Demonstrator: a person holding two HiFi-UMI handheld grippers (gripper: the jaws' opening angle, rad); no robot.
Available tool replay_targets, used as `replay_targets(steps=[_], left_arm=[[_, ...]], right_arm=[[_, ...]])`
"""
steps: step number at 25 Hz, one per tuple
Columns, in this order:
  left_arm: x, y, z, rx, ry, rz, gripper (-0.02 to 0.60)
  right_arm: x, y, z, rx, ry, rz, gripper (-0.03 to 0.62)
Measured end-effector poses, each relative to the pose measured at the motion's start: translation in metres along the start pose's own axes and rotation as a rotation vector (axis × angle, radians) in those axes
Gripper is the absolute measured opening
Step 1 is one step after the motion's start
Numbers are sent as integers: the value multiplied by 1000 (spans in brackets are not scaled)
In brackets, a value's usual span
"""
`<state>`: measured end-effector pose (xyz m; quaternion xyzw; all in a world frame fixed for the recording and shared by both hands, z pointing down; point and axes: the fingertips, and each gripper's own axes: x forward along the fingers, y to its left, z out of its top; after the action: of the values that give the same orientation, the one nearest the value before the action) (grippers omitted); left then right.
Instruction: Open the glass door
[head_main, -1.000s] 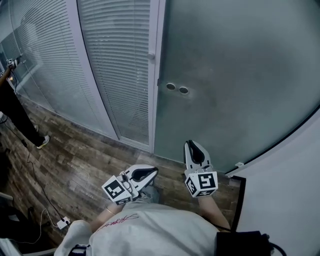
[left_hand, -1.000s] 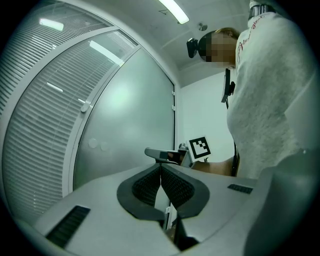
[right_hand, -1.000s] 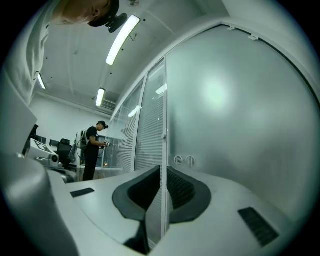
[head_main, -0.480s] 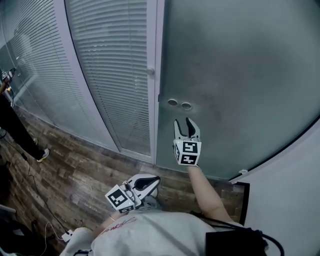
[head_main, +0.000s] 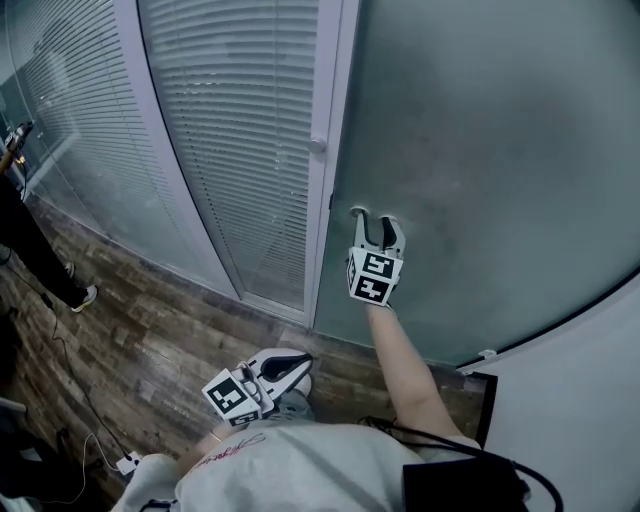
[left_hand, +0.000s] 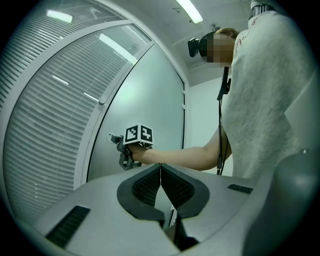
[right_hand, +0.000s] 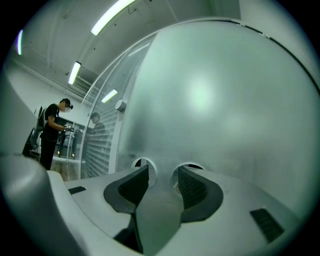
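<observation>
**At the frosted door: right gripper against the two round fittings**

Ahead of me the glass door (head_main: 480, 150) fills the upper right of the head view. It is frosted, and its left edge lies along a white frame post (head_main: 322, 220). Left of that post a glazed partition with blinds (head_main: 220, 130) curves away. The wood floor (head_main: 150, 320) lies open on my left side. A white wall (head_main: 590, 390) closes in just beside the door's lower right edge, so I have little room there. Another person (head_main: 25, 225) stands well apart at the far left, by the partition.

My right gripper (head_main: 377, 225) is stretched out level with its tips at the door. Each tip sits in front of one of two round fittings (right_hand: 141, 162) near the door's left edge. Its jaws are opening, with only bare glass between them. My left gripper (head_main: 285, 368) hangs low by my body, jaws together and gripping nothing.
</observation>
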<state>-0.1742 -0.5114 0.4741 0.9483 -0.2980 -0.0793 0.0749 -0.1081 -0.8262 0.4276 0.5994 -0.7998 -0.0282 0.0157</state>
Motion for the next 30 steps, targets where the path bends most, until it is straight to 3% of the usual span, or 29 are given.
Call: replay_targets(steps=[5,12,23,30], left_arm=[[-5,-2,3,1,-4,5,18],[-11,-1,7,15,-13,24,18],[-14,-27,5,25,-21,-4,18],[-28,-45,5,10,-37,28,18]], right_arm=[[5,-5,2,48,-29,-63,138],[-3,-5,3,75,-53,-103,133],[-35,10,3,76,-65,-47,133],[-65,22,4,69,-83,-12,133]])
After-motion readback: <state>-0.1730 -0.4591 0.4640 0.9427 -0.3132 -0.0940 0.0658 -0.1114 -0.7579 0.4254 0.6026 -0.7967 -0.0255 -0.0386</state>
